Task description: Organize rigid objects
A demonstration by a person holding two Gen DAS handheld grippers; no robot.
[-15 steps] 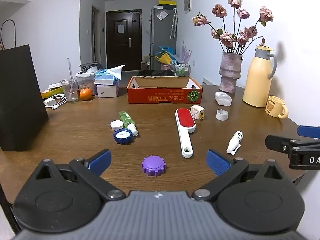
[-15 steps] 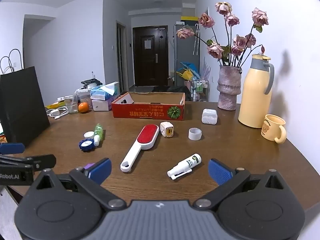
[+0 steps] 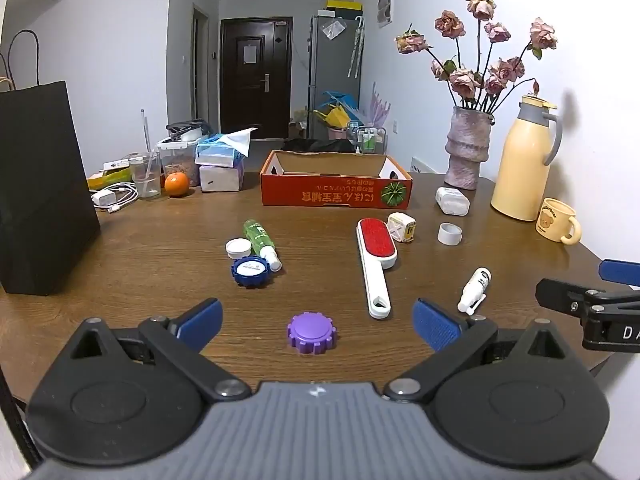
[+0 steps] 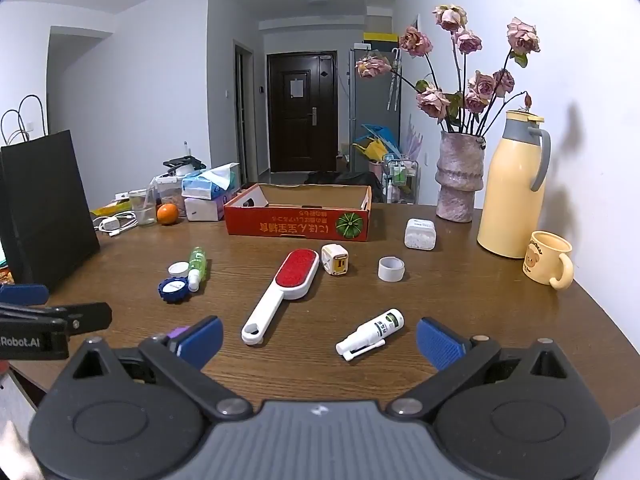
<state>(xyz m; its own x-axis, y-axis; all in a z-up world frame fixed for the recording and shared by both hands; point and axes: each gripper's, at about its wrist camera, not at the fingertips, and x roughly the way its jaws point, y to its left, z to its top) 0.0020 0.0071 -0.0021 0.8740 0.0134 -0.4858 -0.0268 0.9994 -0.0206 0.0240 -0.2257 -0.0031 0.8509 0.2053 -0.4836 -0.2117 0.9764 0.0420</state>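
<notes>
My left gripper [image 3: 316,322] is open, low over the table's front edge, with a purple cap [image 3: 311,333] lying between its fingers. My right gripper [image 4: 318,338] is open and empty, with a white spray bottle [image 4: 370,334] lying between its fingers. A red-and-white lint brush [image 3: 376,262], a blue cap [image 3: 251,271], a green tube [image 3: 260,240], a white lid [image 3: 238,247], a white cube [image 3: 402,227] and a tape roll [image 3: 449,234] lie mid-table. An open orange cardboard box [image 3: 336,192] stands behind them.
A black paper bag [image 3: 36,200] stands at the left. A vase of dried roses [image 3: 468,148], a yellow thermos [image 3: 524,160] and a yellow mug [image 3: 558,220] stand at the right. Tissue boxes [image 3: 222,164], an orange [image 3: 176,184] and a glass sit back left.
Both grippers have stayed nearly still; the views have shifted only slightly. No object has moved.
</notes>
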